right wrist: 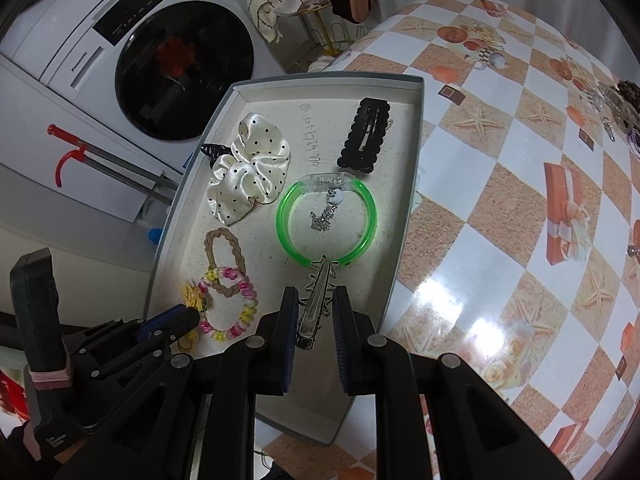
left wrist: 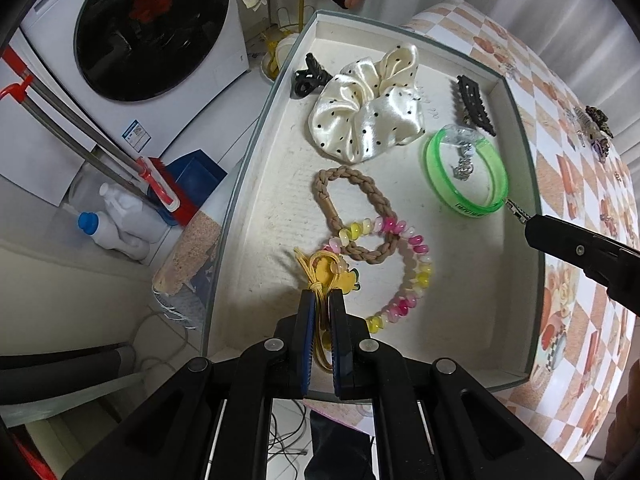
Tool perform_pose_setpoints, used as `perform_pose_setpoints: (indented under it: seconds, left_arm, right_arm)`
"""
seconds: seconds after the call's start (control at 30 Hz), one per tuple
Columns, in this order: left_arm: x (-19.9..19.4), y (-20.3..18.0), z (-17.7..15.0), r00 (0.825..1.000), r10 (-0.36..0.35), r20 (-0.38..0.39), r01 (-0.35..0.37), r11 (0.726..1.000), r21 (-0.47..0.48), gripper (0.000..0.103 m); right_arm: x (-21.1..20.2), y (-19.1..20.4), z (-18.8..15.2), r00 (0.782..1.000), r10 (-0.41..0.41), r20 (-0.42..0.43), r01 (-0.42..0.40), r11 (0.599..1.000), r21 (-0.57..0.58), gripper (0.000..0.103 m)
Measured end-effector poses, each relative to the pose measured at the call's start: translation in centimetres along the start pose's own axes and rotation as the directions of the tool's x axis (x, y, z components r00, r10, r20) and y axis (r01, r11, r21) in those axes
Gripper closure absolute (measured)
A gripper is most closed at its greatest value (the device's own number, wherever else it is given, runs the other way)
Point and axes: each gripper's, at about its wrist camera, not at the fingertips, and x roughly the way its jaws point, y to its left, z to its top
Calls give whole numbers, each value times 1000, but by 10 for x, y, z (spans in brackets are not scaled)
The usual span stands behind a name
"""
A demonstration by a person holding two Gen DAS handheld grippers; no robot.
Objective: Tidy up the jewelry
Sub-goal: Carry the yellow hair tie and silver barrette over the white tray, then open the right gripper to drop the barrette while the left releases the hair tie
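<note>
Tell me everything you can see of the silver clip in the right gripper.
The silver clip is a long, narrow metal hair clip with a shiny finish and small star-like shapes along both sides. The right gripper is shut on it, gripping its rear half between the pads. Its pointed tip faces forward and down into the tray, meeting the near rim of the green bangle; whether they touch is unclear. In the left wrist view only its tip shows.

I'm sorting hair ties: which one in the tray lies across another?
The pink-and-yellow coil tie: it crosses the lower loop of the brown braided tie. The white dotted scrunchie lies apart.
</note>
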Motion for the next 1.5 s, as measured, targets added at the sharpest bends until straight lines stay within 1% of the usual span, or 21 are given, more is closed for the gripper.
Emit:
perform_pose_setpoints:
  seconds: [0.23,0.5,0.7,0.87,0.93,1.1,1.3,1.5]
  left_arm:
    - [4,-5,0,1000,25,3,-25,999,29,91]
    - [4,-6,1,1000,27,2,-27,999,31,91]
    - [4,-8,0,1000,29,3,-29,999,31,91]
    - [3,-7,1,999,33,-3,-33,999,34,91]
    - [3,-7,1,999,34,-6,-34,999,34,91]
    - [2,-7,2,999,35,-8,-34,999,35,91]
    - [0,-8,0,999,46,-12,-46,998,37,90]
    - [-3,-10,0,999,52,-17,-51,998,41,90]
  right_arm:
    - [19,4,-1,1000,-25,-18,25,999,-29,84]
    - [42,6,-9,996,-47,-70,45,999,-29,84]
    - [49,7,-10,995,-50,-89,47,998,-30,85]
    - [54,8,-3,994,-40,-106,38,999,-21,84]
    - [54,7,-1,993,-35,-111,34,999,-11,84]
    - [54,0,4,993,-14,-120,15,1000,13,77]
    - [52,-5,4,992,-22,-127,24,1000,17,75]
    - [36,-5,6,994,2,-105,2,999,34,74]
